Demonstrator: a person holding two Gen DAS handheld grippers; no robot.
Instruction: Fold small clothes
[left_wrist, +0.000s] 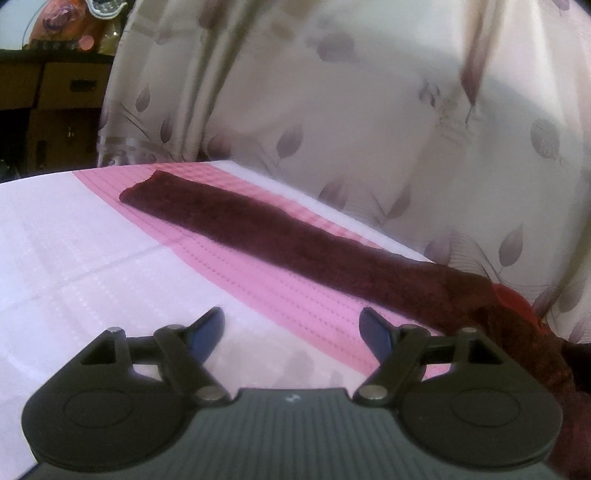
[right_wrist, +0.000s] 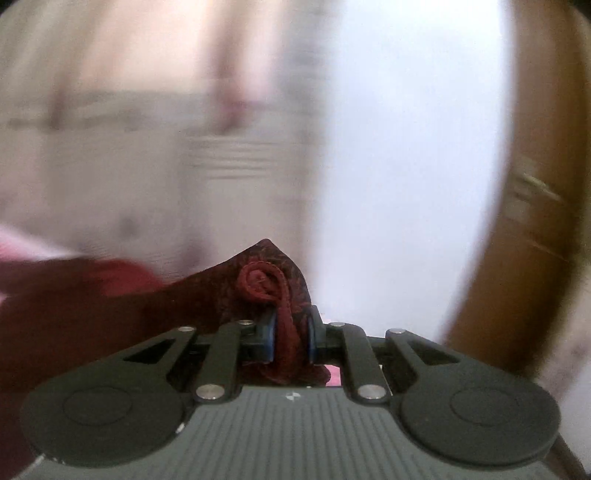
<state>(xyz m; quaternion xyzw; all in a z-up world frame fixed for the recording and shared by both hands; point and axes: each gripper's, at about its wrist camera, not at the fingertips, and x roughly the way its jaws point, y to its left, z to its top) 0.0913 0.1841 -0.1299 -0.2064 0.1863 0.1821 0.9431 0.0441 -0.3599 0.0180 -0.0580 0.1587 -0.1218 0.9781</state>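
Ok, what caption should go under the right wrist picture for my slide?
Right gripper pinches the bunched end of a dark red cloth, lifting it against a blurred background.

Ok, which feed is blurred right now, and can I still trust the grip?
Right wrist view: background smeared by motion, but the right claw is sharp, shut on the maroon cloth. Left wrist view: mostly sharp, fisheye bends the table edge; the left claw is open.

Fuzzy maroon cloth (left_wrist: 258, 229); matt, seemingly woven tablecloth (left_wrist: 74, 251); satiny curtain (left_wrist: 332, 110).
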